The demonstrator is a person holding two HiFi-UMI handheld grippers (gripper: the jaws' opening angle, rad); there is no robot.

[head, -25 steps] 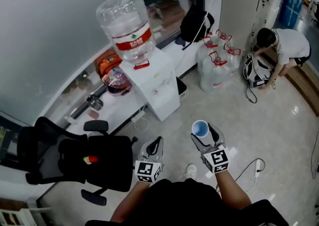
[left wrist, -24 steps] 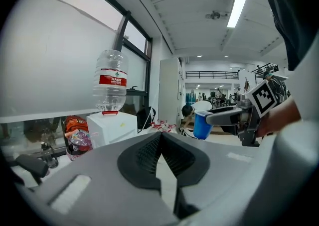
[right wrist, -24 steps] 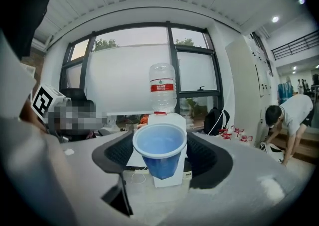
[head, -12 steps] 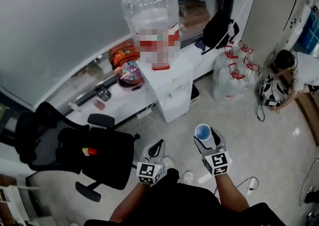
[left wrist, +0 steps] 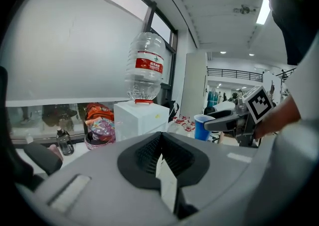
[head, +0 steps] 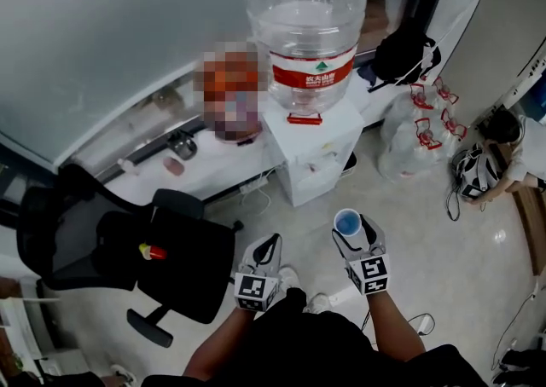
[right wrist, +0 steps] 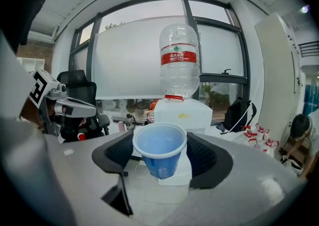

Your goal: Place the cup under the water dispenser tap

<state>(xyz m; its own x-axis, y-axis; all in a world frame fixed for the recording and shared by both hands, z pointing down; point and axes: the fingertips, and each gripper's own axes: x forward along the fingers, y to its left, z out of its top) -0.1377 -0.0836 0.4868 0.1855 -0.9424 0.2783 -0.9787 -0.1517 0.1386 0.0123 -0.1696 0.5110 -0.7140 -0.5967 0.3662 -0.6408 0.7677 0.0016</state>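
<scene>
Two grippers are seen in the head view: the right gripper [head: 351, 234] is clamped on a blue plastic cup [head: 346, 221], held upright with its round mouth up, well apart from the boxy white water dispenser [head: 314, 155], which is topped by a clear ribbed bottle [head: 305, 27]; the left gripper [head: 266, 251] is carried beside it. In the left gripper view, the dark ridged pads [left wrist: 147, 153] are pressed together with nothing between them. In the right gripper view, the smooth tapered cup is gripped on both sides, the water dispenser standing straight beyond it.
</scene>
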